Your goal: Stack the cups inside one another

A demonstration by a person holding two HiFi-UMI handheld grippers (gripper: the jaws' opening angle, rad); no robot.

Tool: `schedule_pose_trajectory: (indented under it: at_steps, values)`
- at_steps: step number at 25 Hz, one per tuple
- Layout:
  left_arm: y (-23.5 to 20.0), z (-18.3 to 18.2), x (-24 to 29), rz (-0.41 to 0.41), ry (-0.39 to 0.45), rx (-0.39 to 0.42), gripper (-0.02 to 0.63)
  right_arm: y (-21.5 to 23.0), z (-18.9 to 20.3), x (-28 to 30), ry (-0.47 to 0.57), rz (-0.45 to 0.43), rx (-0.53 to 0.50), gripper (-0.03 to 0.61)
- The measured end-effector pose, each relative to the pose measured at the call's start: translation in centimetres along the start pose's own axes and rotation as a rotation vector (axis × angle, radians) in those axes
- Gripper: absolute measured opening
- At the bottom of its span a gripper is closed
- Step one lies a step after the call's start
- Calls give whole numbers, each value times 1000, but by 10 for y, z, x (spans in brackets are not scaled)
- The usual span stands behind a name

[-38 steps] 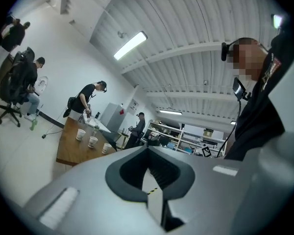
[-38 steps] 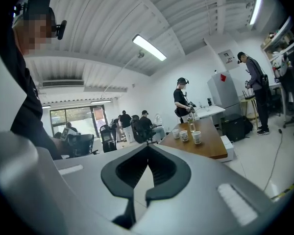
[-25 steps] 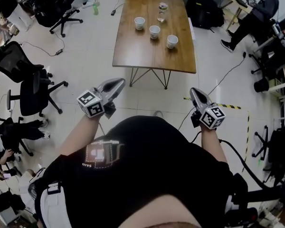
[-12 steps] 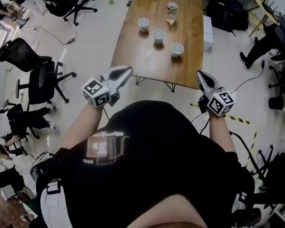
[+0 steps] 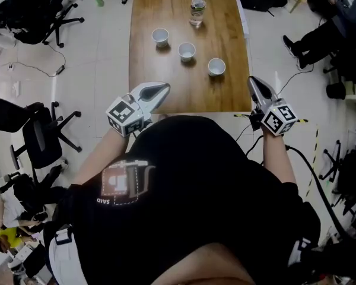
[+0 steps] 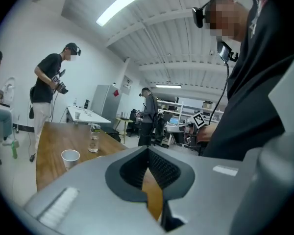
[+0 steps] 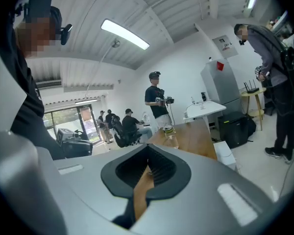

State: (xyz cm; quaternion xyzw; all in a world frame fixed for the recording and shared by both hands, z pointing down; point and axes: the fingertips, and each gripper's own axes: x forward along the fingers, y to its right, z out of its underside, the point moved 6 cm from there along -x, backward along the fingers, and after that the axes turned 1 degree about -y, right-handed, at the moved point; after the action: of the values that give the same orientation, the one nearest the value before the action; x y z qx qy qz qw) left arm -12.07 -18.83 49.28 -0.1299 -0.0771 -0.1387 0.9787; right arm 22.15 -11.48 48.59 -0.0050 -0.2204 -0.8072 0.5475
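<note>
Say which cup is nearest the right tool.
The cup at the row's right end, by the near table edge; the other two cups sit farther back-left.

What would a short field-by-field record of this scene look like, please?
Surface: long brown wooden table
Cups: three white paper cups, upright, apart, in a diagonal row, none nested
Other: clear bottle beyond the cups
Left gripper: shut, empty, at table's near edge
Right gripper: shut, empty, at near right corner

On the surface (image 5: 147,70), left cup (image 5: 160,37), middle cup (image 5: 187,51) and right cup (image 5: 216,67) form a diagonal row; bottle (image 5: 196,12) stands behind.
</note>
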Motion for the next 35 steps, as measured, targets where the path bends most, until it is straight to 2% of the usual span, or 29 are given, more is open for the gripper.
schedule_pose_trajectory:
  at_steps: [4, 9, 12, 15, 19, 22, 24, 27, 30, 32, 35]
  values:
    - [-20, -5, 31, 104, -98, 95, 2, 7, 2, 4, -2, 73, 46, 15]
    - [-11, 2, 100, 168, -217, 246, 2, 49, 12, 9, -34, 50, 61, 14]
    - [9, 18, 144, 213, -351, 353, 6, 75, 14, 8, -63, 14, 77, 14]
    - [20, 40, 187, 225, -499, 515, 63, 99, 9, 5, -76, -10, 72, 15]
    - [23, 70, 236, 244, -673, 730, 100, 117, 11, -2, -89, -17, 78, 15]
    - [25, 95, 255, 294, -804, 831, 100, 123, 14, -17, -101, 3, 82, 15]
    - [24, 107, 259, 303, -860, 878, 95, 126, 16, -26, -106, 25, 88, 15]
    - [20, 114, 258, 313, -888, 887, 15, 124, 17, -31, -109, 54, 94, 15]
    - [23, 101, 256, 313, -859, 824, 12, 122, 18, -30, -103, 65, 97, 15]
    - [25, 78, 250, 289, -815, 765, 12, 118, 19, -26, -96, 58, 93, 14]
    - [11, 30, 227, 195, -750, 683, 12, 109, 17, -12, -95, 29, 79, 15]
